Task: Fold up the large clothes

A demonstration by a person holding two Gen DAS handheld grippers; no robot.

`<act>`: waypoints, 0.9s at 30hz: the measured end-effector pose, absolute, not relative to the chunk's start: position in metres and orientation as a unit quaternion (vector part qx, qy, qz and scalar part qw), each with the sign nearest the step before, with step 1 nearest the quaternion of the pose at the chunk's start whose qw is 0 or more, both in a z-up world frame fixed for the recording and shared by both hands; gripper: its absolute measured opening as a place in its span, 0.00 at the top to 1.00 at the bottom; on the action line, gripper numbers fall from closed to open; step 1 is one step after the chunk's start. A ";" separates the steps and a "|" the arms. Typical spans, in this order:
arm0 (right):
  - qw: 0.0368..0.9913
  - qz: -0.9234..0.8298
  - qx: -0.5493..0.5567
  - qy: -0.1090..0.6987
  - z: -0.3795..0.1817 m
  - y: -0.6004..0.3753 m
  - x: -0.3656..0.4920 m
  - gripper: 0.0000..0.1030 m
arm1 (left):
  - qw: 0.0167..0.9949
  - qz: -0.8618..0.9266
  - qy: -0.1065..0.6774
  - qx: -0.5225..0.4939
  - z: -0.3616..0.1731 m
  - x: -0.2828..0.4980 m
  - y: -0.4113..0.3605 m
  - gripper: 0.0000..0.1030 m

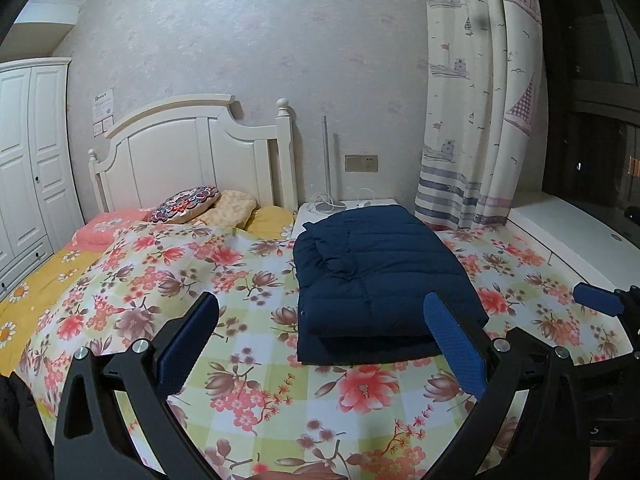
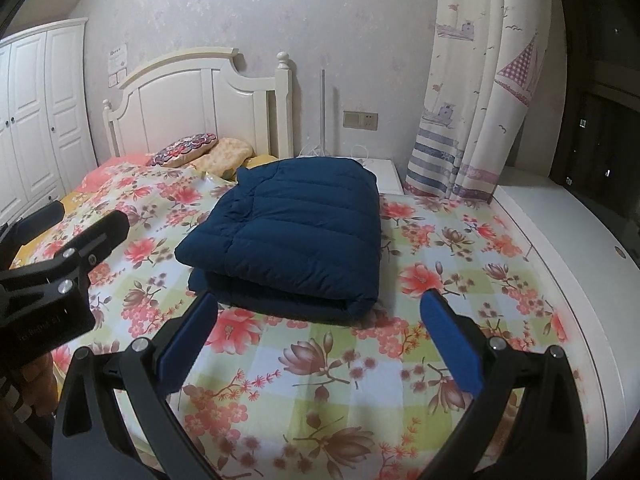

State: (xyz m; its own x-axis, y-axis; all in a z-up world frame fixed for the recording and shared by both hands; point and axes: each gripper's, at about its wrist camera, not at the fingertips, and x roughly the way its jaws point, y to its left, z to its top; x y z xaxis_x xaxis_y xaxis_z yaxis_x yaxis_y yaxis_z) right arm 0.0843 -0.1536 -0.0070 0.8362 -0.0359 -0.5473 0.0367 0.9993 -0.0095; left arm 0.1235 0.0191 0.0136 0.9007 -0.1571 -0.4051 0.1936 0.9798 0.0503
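Note:
A navy blue padded jacket (image 1: 376,276) lies folded into a thick rectangle on the floral bedspread (image 1: 224,280); it also shows in the right wrist view (image 2: 296,236). My left gripper (image 1: 320,320) is open and empty, held above the bedspread just in front of the jacket's near edge. My right gripper (image 2: 318,316) is open and empty, also just short of the jacket's near fold. The left gripper appears at the left edge of the right wrist view (image 2: 76,240); the right gripper's blue fingertip (image 1: 596,298) shows at the right of the left wrist view.
Pillows (image 1: 188,204) lie by the white headboard (image 1: 192,152). A white nightstand (image 1: 348,206) with a lamp pole stands behind the jacket. A curtain (image 1: 476,120) hangs at the right beside a white ledge (image 1: 568,232). A white wardrobe (image 1: 28,160) stands far left.

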 end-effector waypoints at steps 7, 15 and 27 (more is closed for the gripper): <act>0.958 -0.021 0.001 0.285 -0.005 -0.153 0.084 0.02 | 0.973 -0.093 0.207 0.042 0.013 0.123 0.018 0.04; 0.959 -0.020 0.001 0.283 -0.004 -0.151 0.083 0.02 | 0.973 -0.095 0.209 0.039 0.012 0.123 0.019 0.04; 0.959 -0.019 0.004 0.282 -0.001 -0.154 0.084 0.02 | 0.974 -0.090 0.203 0.033 0.015 0.120 0.022 0.04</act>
